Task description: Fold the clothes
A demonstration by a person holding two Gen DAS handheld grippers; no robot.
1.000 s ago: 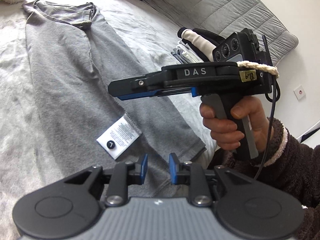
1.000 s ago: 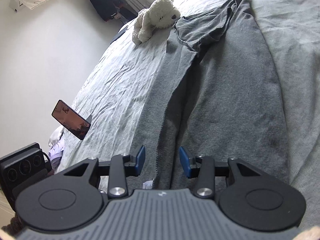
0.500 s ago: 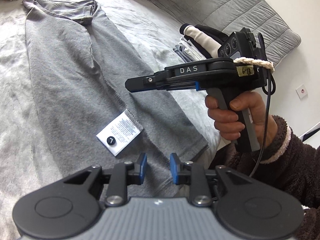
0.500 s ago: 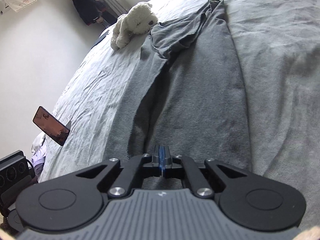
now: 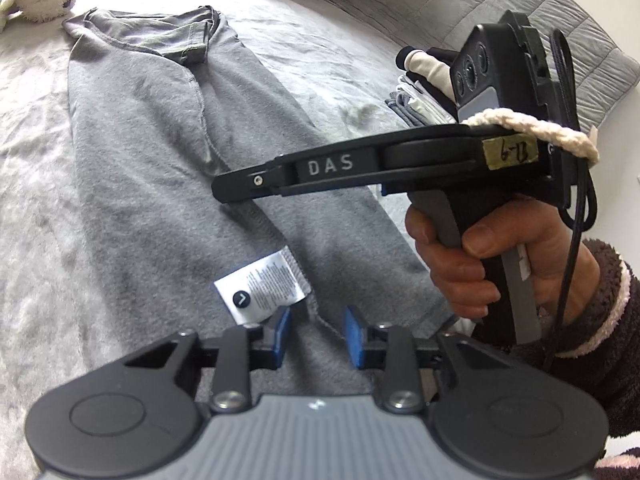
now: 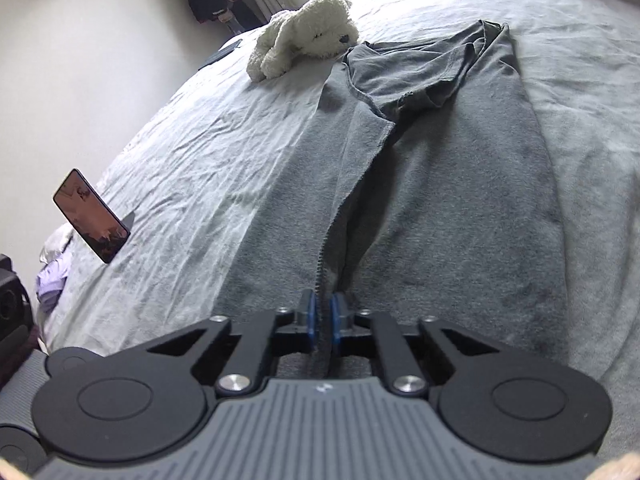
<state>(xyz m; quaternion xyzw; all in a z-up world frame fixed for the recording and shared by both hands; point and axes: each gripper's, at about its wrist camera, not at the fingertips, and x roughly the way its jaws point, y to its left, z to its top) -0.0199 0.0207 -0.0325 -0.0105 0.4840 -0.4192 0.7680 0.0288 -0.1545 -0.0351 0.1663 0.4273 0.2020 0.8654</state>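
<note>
In the left wrist view the person's right hand [image 5: 480, 264], in a dark fleece sleeve [image 5: 600, 304], is wrapped around the pistol grip at 3 o'clock. It holds the right gripper [image 6: 322, 316] tilted down over the bed, its fingers reaching in towards 9 o'clock.

That gripper's jaws are closed on a raised seam edge of the grey T-shirt [image 6: 460, 200], with the cloth pinched between the blue pads. The left gripper [image 5: 318, 324] also points down at the bed. Its jaws have just been closing, yet its pads [image 5: 284, 326] show a narrow gap. Grey cloth is visible in the gap, not pressed by either pad.

The T-shirt lies flat on the pale bedspread [image 6: 200, 152], folded lengthways. It runs from both grippers up towards 12 o'clock, where a sleeve lies folded across it. Its white care label [image 5: 262, 292] sits just beside the left pad at 11 o'clock. A white plush toy [image 6: 304, 36] lies beyond the shirt at 11 o'clock, and a phone [image 6: 92, 216] stands at 9 o'clock.
</note>
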